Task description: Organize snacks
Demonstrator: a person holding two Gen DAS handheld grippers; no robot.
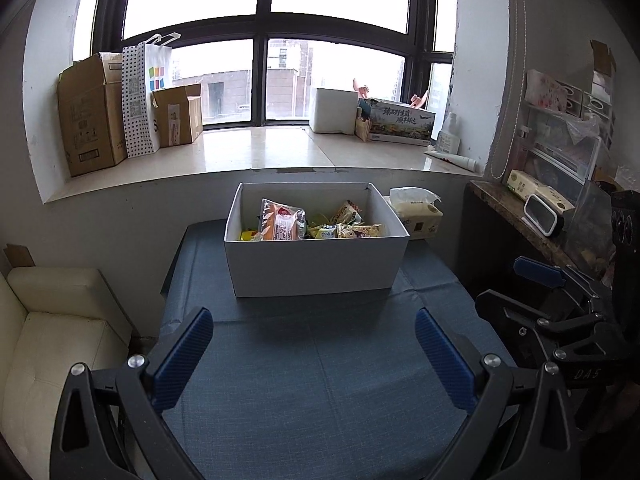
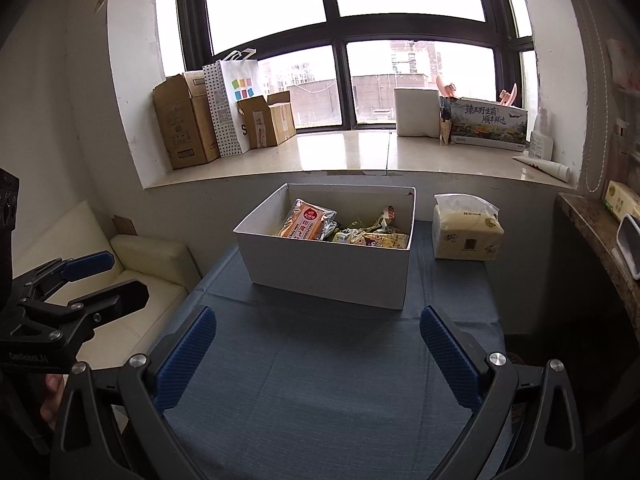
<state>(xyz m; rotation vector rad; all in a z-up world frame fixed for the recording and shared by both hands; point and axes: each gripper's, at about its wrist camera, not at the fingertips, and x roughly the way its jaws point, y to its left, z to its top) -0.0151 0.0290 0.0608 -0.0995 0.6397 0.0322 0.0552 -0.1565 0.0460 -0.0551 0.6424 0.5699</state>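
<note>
A white open box (image 1: 312,268) (image 2: 328,276) stands at the far end of the blue-clothed table (image 1: 320,380) (image 2: 320,392). Inside lie several snack packets: an orange-red bread packet (image 1: 280,222) (image 2: 306,220) and small yellow packets (image 1: 352,230) (image 2: 372,238). My left gripper (image 1: 314,328) hovers open over the bare cloth in front of the box, nothing between its fingers. My right gripper (image 2: 318,328) is likewise open and empty, nearer the box's right front corner. Each gripper shows at the edge of the other's view: the right gripper (image 1: 520,284), the left gripper (image 2: 116,276).
A tissue pack (image 1: 416,216) (image 2: 466,232) sits right of the box. A cream sofa (image 1: 52,340) (image 2: 132,264) is left of the table, a stone shelf (image 1: 520,216) with clutter to the right. The windowsill (image 1: 256,148) holds cardboard boxes and a bag.
</note>
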